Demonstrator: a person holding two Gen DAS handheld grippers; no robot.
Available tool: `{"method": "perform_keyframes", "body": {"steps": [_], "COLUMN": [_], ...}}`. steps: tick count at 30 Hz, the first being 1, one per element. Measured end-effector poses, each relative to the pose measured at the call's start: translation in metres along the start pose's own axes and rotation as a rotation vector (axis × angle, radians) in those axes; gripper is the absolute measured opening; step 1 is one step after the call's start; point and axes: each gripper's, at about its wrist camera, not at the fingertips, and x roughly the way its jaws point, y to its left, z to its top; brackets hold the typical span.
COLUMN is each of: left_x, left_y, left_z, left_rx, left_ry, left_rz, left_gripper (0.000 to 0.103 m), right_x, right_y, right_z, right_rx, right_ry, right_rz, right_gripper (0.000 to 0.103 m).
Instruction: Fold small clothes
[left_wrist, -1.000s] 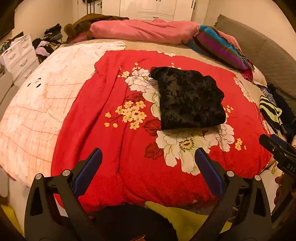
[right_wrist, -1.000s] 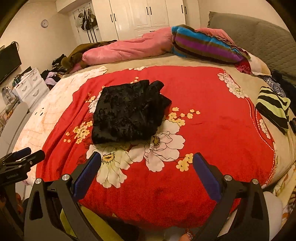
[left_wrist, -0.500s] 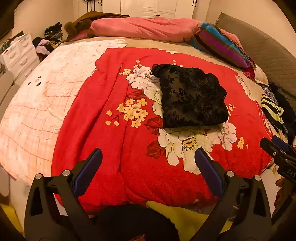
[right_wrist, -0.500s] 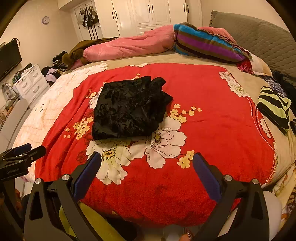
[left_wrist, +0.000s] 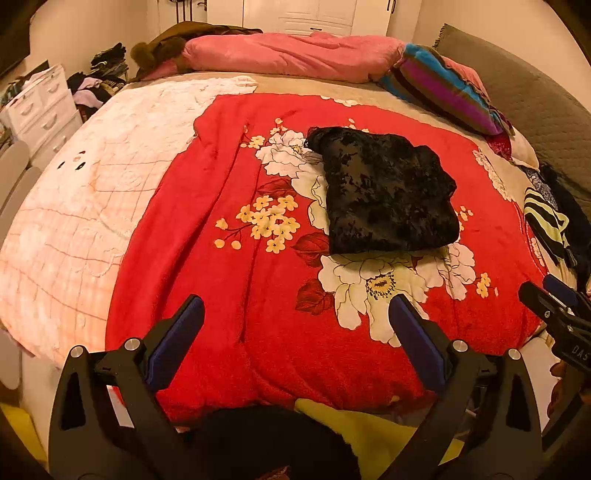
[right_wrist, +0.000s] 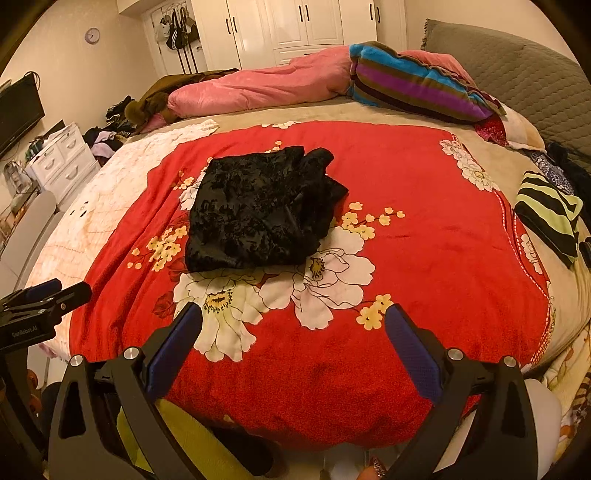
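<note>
A black velvet garment (left_wrist: 388, 195) lies folded in a thick rectangle on the red flowered blanket (left_wrist: 229, 280); it also shows in the right wrist view (right_wrist: 258, 210). My left gripper (left_wrist: 295, 310) is open and empty, held over the blanket's near edge, well short of the garment. My right gripper (right_wrist: 293, 321) is open and empty, also over the near edge. Each gripper shows at the side of the other's view: the right gripper in the left wrist view (left_wrist: 554, 306), the left gripper in the right wrist view (right_wrist: 48, 295).
A striped black-and-yellow garment (right_wrist: 546, 210) lies at the bed's right side. A pink quilt (right_wrist: 266, 85) and a striped pillow (right_wrist: 417, 88) lie at the far end. White drawers (right_wrist: 62, 158) stand left of the bed. A yellow cloth (left_wrist: 369, 439) is below the grippers.
Both grippers have edged forward toward the bed, so the folded garment sits slightly lower and nearer in both views. Both stay open. The garment has not moved.
</note>
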Motion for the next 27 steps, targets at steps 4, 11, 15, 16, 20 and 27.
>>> {"method": "perform_keyframes", "body": {"steps": [4,11,15,16,20,27], "left_x": [-0.0005,-0.0017,-0.0013,-0.0018,-0.0026,-0.0025], "left_y": [-0.0001,0.0009,0.0009,0.0011,0.0026,0.0035], "left_z": [-0.0003,-0.0016,-0.0012,-0.0015,-0.0009,-0.0009], "left_rx": [0.001,0.008,0.007,0.008,0.009,0.008], "left_ry": [-0.001,0.002,0.001,0.0,-0.002,0.003], "left_rz": [0.002,0.012,0.013,0.014,0.024,0.038], "left_gripper": [0.094,0.094,0.094,0.094,0.094,0.094], "right_x": [0.0002,-0.0001,0.0,-0.0004,-0.0005,-0.0011], "right_y": [-0.0001,0.0007,0.0006,0.0007,0.0011,0.0018], "right_z": [-0.0001,-0.0002,-0.0002,-0.0004,-0.0006,-0.0003], "right_rx": [0.0,-0.003,-0.004,-0.004,-0.006,-0.006], "right_ry": [0.0,-0.001,0.002,0.002,0.002,0.001], "right_rz": [0.0,-0.003,-0.002,-0.001,-0.001,-0.002], "right_gripper": [0.099,0.099,0.099,0.099,0.099,0.099]}}
